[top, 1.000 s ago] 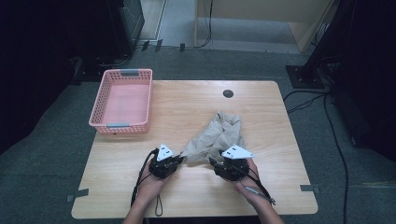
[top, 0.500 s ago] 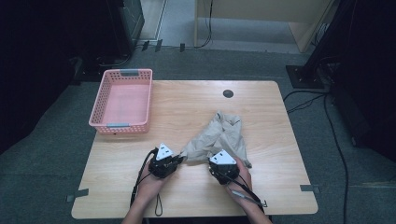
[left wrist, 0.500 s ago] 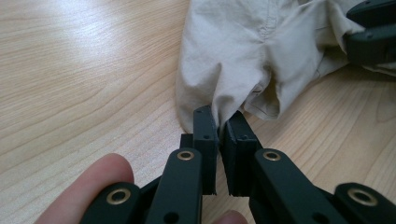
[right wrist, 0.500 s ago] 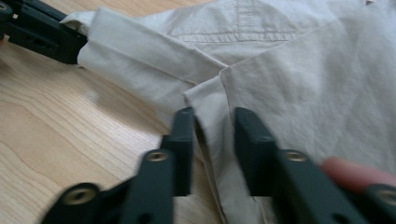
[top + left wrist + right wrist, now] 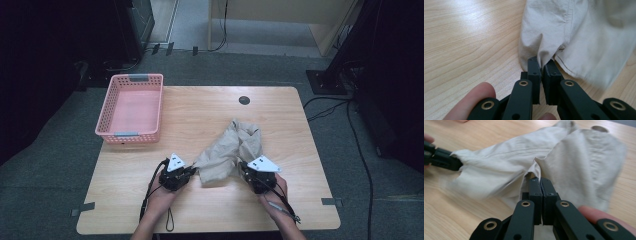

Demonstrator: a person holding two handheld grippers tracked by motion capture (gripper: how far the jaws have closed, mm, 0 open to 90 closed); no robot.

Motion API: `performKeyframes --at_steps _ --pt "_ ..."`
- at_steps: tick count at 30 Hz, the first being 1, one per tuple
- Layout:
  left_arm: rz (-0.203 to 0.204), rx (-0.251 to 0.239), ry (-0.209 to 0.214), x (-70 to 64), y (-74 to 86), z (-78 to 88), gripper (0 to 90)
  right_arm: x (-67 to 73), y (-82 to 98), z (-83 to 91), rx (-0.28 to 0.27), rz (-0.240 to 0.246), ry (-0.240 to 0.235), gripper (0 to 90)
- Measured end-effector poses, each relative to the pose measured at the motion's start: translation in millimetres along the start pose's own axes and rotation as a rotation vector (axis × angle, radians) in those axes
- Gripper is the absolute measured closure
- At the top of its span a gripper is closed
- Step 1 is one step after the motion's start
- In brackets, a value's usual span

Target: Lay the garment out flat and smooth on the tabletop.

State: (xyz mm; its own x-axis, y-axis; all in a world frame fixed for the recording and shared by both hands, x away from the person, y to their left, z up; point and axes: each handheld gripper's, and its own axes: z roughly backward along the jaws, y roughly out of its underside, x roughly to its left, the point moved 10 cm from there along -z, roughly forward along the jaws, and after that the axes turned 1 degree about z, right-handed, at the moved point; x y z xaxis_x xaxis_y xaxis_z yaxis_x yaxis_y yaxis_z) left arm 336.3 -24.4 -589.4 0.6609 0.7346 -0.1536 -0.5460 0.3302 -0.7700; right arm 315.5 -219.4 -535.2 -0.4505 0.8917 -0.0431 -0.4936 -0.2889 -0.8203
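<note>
A crumpled beige cloth (image 5: 230,147) lies on the wooden table (image 5: 200,110), right of the middle. My left gripper (image 5: 191,171) is at the cloth's near left corner, and in the left gripper view its jaws (image 5: 541,63) are shut on a bunched hem of the cloth (image 5: 586,32). My right gripper (image 5: 243,169) is at the near right side. In the right gripper view it (image 5: 539,180) is shut on a fold of the cloth (image 5: 579,157). The left gripper (image 5: 459,165) shows at the far left of that view, holding the corner.
A pink plastic basket (image 5: 129,134) stands at the table's back left, nothing visible in it. A small dark round cap (image 5: 244,100) is set in the tabletop near the far edge. Bare wood stretches between the basket and the cloth. Cables trail from both grippers towards the near edge.
The right gripper slid left along the cloth's near edge, then back to the right. The near edge is now drawn out between the two grippers. The left gripper barely moved.
</note>
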Motion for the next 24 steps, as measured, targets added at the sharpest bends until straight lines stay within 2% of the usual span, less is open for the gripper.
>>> performKeyframes --at_steps 13,18,24 --pt "0.001 0.001 -0.001 -0.1 0.1 -0.3 85.9 -66.7 5.9 37.1 -0.041 -0.101 0.096 89.9" --pt "0.001 0.003 -0.002 -0.1 0.2 -0.4 85.9 -93.1 15.1 48.8 -0.041 -0.141 0.139 89.9" --pt "0.000 0.004 -0.003 0.0 0.2 -0.6 85.9 -117.2 28.5 59.1 -0.032 -0.178 0.174 89.8"
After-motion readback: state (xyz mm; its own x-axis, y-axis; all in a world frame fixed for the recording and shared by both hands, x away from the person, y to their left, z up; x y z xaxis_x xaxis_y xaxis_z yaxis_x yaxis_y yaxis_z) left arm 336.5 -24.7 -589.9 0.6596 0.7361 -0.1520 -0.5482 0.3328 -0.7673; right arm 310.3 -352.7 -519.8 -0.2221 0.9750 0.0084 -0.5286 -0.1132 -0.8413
